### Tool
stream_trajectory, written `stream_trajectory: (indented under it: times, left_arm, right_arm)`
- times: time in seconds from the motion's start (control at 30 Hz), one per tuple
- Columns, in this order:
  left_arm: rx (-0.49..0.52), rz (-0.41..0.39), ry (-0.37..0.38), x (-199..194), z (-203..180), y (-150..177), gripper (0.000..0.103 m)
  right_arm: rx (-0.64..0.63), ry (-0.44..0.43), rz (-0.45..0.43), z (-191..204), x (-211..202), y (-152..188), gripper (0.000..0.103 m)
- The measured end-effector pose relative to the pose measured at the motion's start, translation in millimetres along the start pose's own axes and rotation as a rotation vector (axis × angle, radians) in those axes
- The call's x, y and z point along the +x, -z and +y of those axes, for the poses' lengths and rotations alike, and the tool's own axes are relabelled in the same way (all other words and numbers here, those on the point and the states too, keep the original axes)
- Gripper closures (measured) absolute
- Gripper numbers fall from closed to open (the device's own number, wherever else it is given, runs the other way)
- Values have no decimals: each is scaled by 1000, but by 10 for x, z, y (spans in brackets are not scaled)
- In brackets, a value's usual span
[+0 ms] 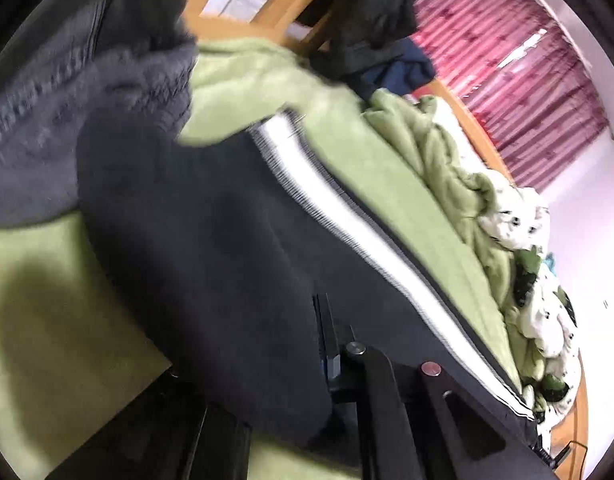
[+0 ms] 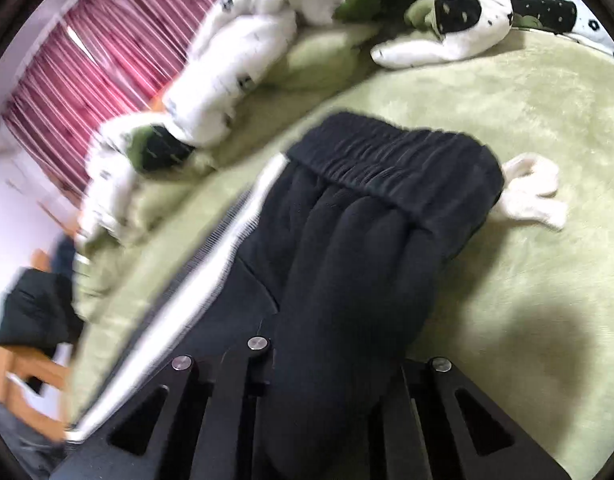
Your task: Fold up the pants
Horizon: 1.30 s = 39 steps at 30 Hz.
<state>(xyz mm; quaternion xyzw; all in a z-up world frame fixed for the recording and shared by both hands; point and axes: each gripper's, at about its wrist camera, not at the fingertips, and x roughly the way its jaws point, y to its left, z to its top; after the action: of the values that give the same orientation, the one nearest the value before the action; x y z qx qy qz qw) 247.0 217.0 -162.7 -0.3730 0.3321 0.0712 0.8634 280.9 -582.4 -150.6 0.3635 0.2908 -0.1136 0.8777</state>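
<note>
- Left gripper: fingers clenched on dark pants fabric, bunched directly at the tips.
- Right gripper: fingers clenched on same pants, thick fold rising between them.
- Elastic waistband ahead of right fingers, flat on green blanket.
- White side stripe right of left fingers.

Pants hide both claws' fingertips; frames blurred.

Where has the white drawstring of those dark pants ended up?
In the right wrist view the white drawstring lies on the green blanket, poking out just right of the pants' elastic waistband.
</note>
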Motion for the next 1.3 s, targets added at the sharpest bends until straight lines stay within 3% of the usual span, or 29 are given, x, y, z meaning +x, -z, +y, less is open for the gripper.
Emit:
stream_trajectory:
  times: [0.2, 0.47, 0.57, 0.67, 0.73, 0.8, 0.83, 0.9, 1.1, 1.17, 1.23, 1.3]
  left_arm:
    - [104, 12, 21, -587, -234, 242, 94]
    - [187, 177, 98, -1172, 97, 1271, 94]
    - [248, 176, 51, -1225, 179, 1579, 92]
    - [198, 187, 35, -1217, 330, 1648, 80]
    - [150, 188, 20, -1303, 405, 1630, 68]
    - [162, 174, 9, -1377, 405, 1644, 57]
    - [185, 154, -3, -1444, 404, 1660, 47]
    - [215, 130, -21, -1469, 366, 1716, 39]
    - [233, 93, -58, -1465, 369, 1826, 37]
    - [231, 82, -66, -1465, 364, 1841, 37]
    - [221, 79, -69, -1468, 360, 1832, 37]
    - [218, 85, -70, -1465, 337, 1818, 37]
  right_arm:
    - [-118, 47, -30, -17, -803, 3, 92]
    - [-63, 90, 17, -1121, -1685, 125, 92]
    - [-39, 100, 83, -1486, -1656, 314, 89]
    - [-7, 113, 105, -1707, -1675, 481, 76]
    - [24, 135, 28, -1781, -1872, 549, 57]
    - [40, 148, -26, -1831, -2023, 557, 46]
    - [50, 141, -36, -1864, -2069, 537, 42]
    - [81, 125, -37, -1945, -2079, 480, 41]
    - [163, 105, -12, -2091, -1636, 335, 29]
    - [151, 131, -26, -2036, -1524, 273, 29]
    - [14, 188, -67, -1797, -1568, 104, 52]
    - [-91, 106, -162, -1668, -1791, -56, 60]
